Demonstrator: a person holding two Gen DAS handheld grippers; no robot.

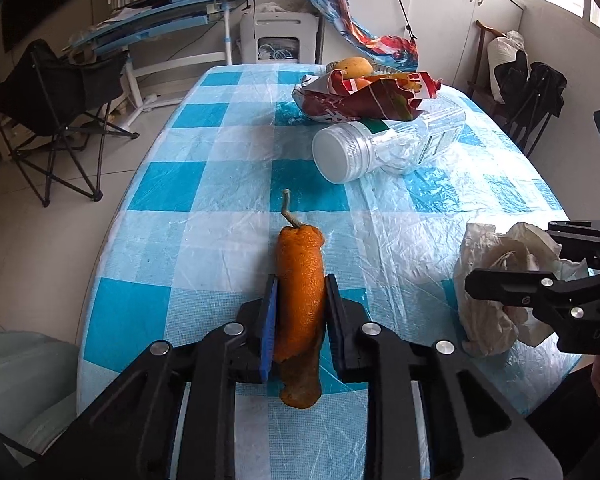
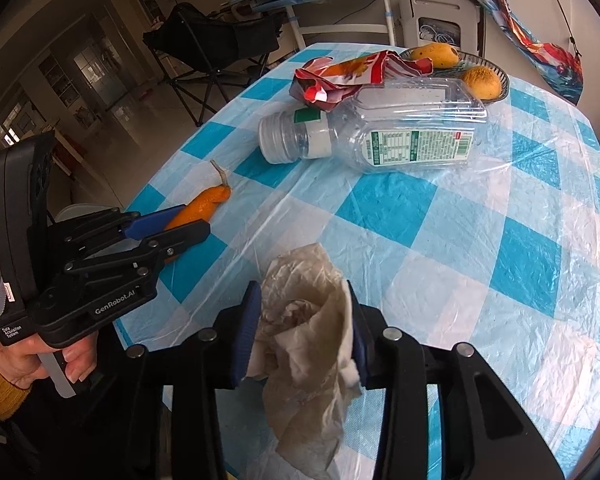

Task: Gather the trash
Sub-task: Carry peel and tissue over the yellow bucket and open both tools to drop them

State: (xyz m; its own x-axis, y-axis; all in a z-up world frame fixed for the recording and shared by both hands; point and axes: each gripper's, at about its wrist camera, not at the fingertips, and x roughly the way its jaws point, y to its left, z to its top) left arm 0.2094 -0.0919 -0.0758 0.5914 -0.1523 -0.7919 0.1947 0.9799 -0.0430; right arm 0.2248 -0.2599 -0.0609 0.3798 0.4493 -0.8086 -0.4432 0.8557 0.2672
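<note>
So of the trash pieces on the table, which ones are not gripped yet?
The clear plastic bottle lying on its side and the crumpled red snack wrapper against it. The orange peel and the crumpled tissue each sit clamped in a hand-held gripper.

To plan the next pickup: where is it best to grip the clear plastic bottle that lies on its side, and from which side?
Probably grip the plastic bottle at its narrow neck behind the cap, from above. The body looks too wide for the jaws, and the crumpled wrapper crowds its far side.
</note>
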